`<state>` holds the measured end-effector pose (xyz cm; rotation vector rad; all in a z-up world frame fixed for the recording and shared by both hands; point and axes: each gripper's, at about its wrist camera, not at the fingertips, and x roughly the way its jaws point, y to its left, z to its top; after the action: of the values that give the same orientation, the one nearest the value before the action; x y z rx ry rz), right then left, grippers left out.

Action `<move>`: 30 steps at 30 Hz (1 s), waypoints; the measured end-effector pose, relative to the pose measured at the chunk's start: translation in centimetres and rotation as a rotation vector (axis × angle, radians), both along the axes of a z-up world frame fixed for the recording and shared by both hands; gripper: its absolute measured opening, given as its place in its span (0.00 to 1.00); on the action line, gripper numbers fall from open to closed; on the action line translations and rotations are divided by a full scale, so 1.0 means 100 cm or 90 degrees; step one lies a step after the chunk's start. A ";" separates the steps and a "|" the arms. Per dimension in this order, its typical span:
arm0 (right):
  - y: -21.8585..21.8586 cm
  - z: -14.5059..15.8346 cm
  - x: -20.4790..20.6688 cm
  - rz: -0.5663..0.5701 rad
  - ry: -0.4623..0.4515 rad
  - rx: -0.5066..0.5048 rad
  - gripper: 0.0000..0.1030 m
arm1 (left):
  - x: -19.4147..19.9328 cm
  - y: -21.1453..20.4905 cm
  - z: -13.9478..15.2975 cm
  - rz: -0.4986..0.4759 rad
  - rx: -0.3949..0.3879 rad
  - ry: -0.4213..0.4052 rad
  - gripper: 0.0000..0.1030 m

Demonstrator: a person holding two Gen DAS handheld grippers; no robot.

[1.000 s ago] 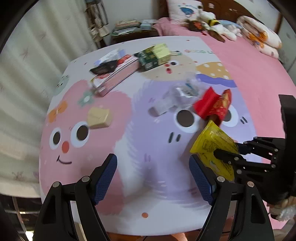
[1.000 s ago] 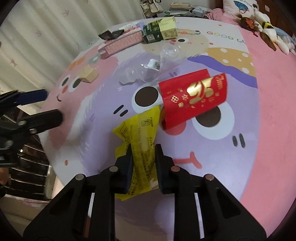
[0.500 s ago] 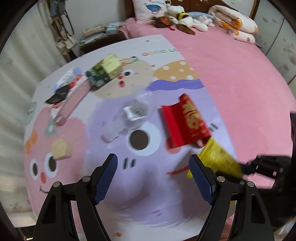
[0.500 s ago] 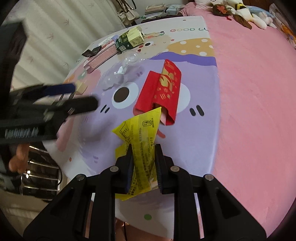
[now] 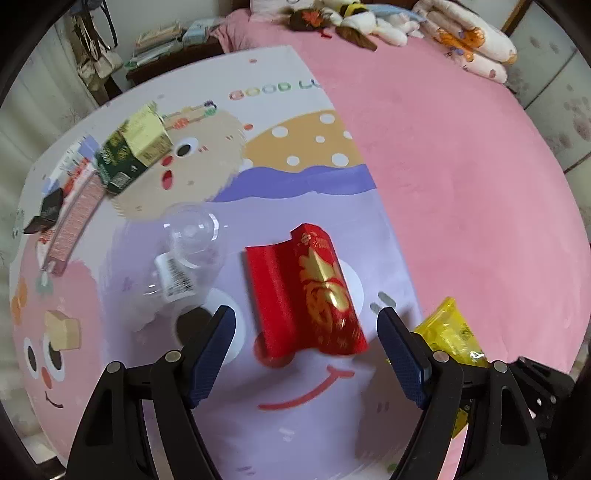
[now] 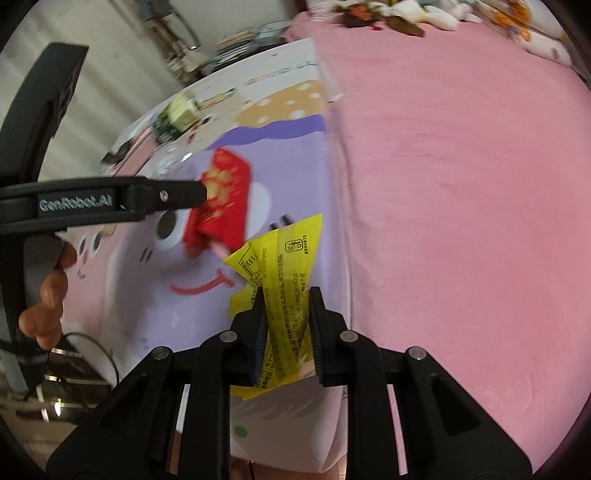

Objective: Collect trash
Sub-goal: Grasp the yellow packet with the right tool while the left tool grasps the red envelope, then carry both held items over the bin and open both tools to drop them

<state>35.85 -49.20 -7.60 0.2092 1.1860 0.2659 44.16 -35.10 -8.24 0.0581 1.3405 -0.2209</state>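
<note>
My right gripper [image 6: 286,334] is shut on a crumpled yellow wrapper [image 6: 282,273], held above the cartoon-printed mat [image 5: 280,192]; the wrapper [image 5: 448,334] also shows at the lower right of the left wrist view. My left gripper [image 5: 306,354] is open and hovers just in front of a red envelope with gold print [image 5: 308,290], which lies curled on the mat between the lines of its two fingers. The same red envelope [image 6: 221,199] appears behind the left gripper's finger in the right wrist view. A clear plastic bottle [image 5: 177,264] lies left of the envelope.
A green-and-yellow carton [image 5: 135,151], a pink box [image 5: 75,221], a dark wrapper [image 5: 46,212] and a small wooden block [image 5: 64,330] lie on the mat's left side. A pink bed sheet [image 5: 461,166] fills the right. Plush toys and bedding [image 5: 388,26] sit at the far end.
My left gripper has swung right and closer, so the red envelope now sits between its open fingers. The right gripper has drawn back toward the mat's right edge with the yellow wrapper.
</note>
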 end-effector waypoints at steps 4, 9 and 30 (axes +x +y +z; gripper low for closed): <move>-0.004 -0.005 0.009 -0.019 0.002 -0.001 0.17 | 0.013 -0.010 -0.020 0.010 0.006 0.030 0.64; -0.003 -0.010 0.013 -0.022 0.009 0.005 0.17 | 0.016 -0.018 -0.035 0.003 0.006 0.048 0.31; 0.091 0.004 -0.029 0.041 0.004 0.018 0.17 | -0.105 0.101 0.028 -0.031 0.025 -0.067 0.10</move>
<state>32.99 -40.10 -7.18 0.1976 1.1965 0.3386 33.62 -25.05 -5.41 0.1339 1.2389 -0.2295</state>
